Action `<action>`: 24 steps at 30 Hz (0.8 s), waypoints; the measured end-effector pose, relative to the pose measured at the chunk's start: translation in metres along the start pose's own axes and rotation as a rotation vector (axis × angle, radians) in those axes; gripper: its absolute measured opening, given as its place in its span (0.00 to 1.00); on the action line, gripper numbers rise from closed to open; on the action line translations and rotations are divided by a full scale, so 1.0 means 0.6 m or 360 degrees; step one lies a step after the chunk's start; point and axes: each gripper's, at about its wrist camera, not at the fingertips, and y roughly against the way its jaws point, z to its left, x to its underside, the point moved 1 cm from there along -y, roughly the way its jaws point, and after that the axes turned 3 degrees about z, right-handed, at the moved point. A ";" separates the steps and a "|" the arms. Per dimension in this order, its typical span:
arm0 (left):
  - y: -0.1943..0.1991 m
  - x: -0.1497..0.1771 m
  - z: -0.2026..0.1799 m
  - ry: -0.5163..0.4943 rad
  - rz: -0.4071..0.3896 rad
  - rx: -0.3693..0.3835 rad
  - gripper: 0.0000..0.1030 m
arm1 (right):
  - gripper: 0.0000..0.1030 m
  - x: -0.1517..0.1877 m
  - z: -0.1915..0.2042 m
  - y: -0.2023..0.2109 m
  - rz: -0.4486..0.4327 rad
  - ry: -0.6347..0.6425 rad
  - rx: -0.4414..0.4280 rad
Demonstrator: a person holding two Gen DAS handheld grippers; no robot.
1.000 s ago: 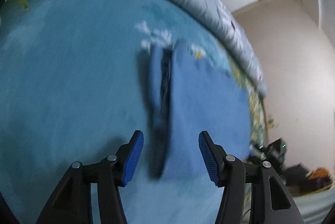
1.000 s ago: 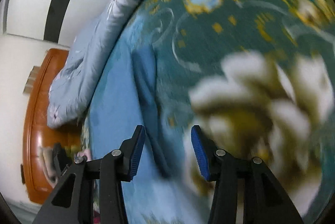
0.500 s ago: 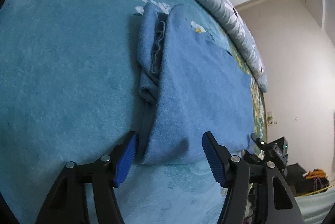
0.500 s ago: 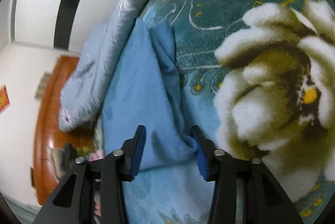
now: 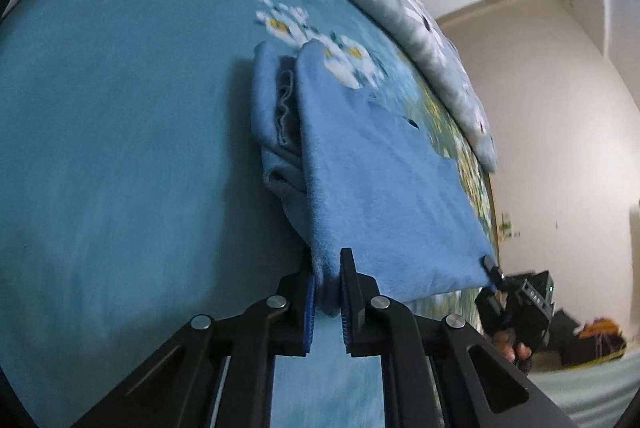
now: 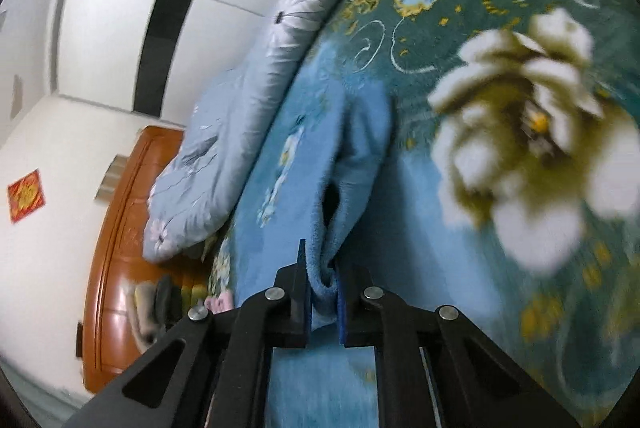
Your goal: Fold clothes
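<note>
A: In the left wrist view, what does the left gripper [image 5: 326, 292] hold?

B: Its two black fingers with blue ribbed pads [image 5: 309, 302] are nearly closed, pinching the near left corner of the soft blue fleece garment [image 5: 376, 187]. The cloth rises from the pads and stretches away to the right.

A: And the right gripper [image 6: 322, 294]?

B: In the right wrist view its fingers are likewise drawn almost together, clamped on the other near corner of the same garment [image 6: 352, 163]. In the left wrist view the right gripper [image 5: 494, 274] appears at the garment's near right corner.

A: Where does the garment lie?

B: Its far part rests, folded into layers, on the teal plush blanket with large cream flowers [image 5: 120, 127], while the near edge is lifted between the two grippers.

A: What lies beyond?

B: A pale grey-blue quilt printed with white daisies [image 5: 420, 27] runs along the blanket's far edge. Farther off in the right wrist view stands a brown wooden headboard [image 6: 116, 236].
</note>
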 end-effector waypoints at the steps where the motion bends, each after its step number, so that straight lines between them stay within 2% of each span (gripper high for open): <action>1: 0.008 0.024 0.001 -0.0020 0.0020 0.0005 0.11 | 0.09 0.020 -0.003 0.017 0.0007 0.0005 -0.0003; 6: 0.013 0.123 0.008 -0.0089 0.0132 -0.0014 0.11 | 0.09 0.110 -0.041 0.088 0.0006 0.0006 -0.0005; 12: 0.039 0.128 0.009 -0.0076 0.0040 -0.0159 0.15 | 0.09 0.127 -0.102 0.080 0.0035 -0.0191 0.0018; 15: 0.053 0.128 0.009 -0.0068 -0.0010 -0.0234 0.15 | 0.09 0.128 -0.104 0.082 0.0034 -0.0186 0.0039; 17: 0.075 0.122 -0.001 -0.0096 -0.0113 -0.0310 0.15 | 0.09 0.128 -0.102 0.080 0.0035 -0.0173 0.0070; 19: 0.072 0.123 -0.033 -0.0164 -0.0125 -0.0227 0.15 | 0.09 0.128 -0.099 0.075 0.0038 -0.0165 0.0109; 22: 0.001 0.137 -0.103 -0.0309 0.0020 -0.0120 0.15 | 0.09 0.128 -0.084 0.066 0.0033 -0.0155 0.0154; 24: -0.069 0.152 -0.146 -0.0393 0.0132 -0.0107 0.15 | 0.09 0.129 -0.073 0.072 0.0016 -0.0144 0.0174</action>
